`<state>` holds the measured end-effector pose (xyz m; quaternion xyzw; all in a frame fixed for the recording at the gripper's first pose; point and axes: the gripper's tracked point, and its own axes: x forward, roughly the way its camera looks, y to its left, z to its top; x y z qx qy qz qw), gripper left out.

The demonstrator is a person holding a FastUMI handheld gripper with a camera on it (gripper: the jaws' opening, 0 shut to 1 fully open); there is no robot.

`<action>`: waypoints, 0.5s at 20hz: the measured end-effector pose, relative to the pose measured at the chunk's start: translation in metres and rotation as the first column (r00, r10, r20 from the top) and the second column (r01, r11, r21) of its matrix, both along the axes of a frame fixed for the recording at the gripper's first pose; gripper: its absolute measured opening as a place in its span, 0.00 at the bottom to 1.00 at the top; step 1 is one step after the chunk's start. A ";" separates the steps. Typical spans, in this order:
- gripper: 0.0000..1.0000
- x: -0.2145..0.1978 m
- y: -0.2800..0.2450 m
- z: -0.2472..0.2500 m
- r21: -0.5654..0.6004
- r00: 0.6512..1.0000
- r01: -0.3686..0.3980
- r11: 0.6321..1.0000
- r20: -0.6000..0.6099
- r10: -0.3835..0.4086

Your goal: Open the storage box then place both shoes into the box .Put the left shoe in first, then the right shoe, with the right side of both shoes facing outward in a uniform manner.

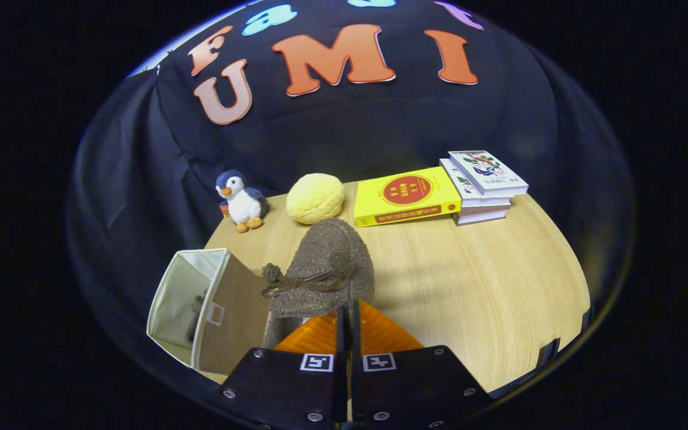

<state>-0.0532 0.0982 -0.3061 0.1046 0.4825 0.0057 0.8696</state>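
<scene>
A fuzzy brown shoe (329,263) with a dark bow hangs over the wooden table (469,280), held by its rear edge. My gripper (347,316) is shut on that shoe, its orange fingers (314,335) pressed close together under it. To the left of the fingers stands the beige fabric storage box (209,307), its opening turned to the left. Inside the box I see a dark brown shape (196,316) that looks like the other shoe, mostly hidden by the box wall.
At the back of the table stand a plush penguin (241,200), a yellow round cushion (315,197), a yellow book (407,196) and a stack of white books (482,185). Bare wood stretches to the right of the fingers.
</scene>
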 end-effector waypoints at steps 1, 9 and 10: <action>0.04 0.003 0.015 0.006 0.009 1.000 -0.011 1.000 0.000 0.011; 0.04 0.026 0.132 0.040 0.087 0.989 -0.145 0.986 0.022 0.144; 0.04 0.027 0.145 0.040 0.095 0.987 -0.163 0.982 0.021 0.162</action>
